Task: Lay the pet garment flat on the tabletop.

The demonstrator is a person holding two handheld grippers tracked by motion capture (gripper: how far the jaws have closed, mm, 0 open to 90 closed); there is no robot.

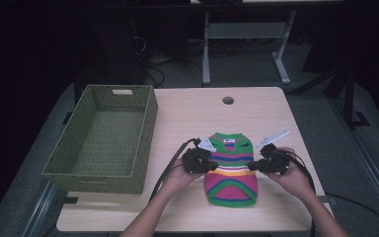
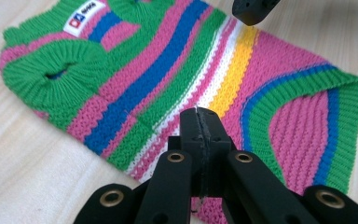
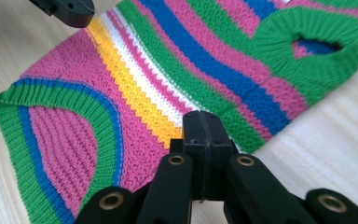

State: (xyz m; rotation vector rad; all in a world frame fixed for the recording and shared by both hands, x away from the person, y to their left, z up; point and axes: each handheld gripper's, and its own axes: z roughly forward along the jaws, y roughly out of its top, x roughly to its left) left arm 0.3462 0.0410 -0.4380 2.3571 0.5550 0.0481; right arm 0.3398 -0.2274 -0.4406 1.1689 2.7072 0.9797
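Observation:
A small knitted sweater (image 1: 230,170) with pink, green, blue, white and yellow stripes lies flat on the table, its neck toward the far side. My left gripper (image 1: 211,166) rests on its left edge at the white and green stripes (image 2: 168,121). Its jaws (image 2: 199,112) are pressed together, with no fabric visible between them. My right gripper (image 1: 251,166) sits at the opposite edge, also shut (image 3: 205,115) over the white and green stripes. Each gripper view shows the other gripper's black tip across the sweater (image 2: 254,10) (image 3: 70,9). A hand holds each gripper.
A green woven basket (image 1: 103,138) stands empty on the left part of the wooden table (image 1: 187,207). A round cable hole (image 1: 228,100) lies near the far edge. Black cables trail from both grippers toward the front edge.

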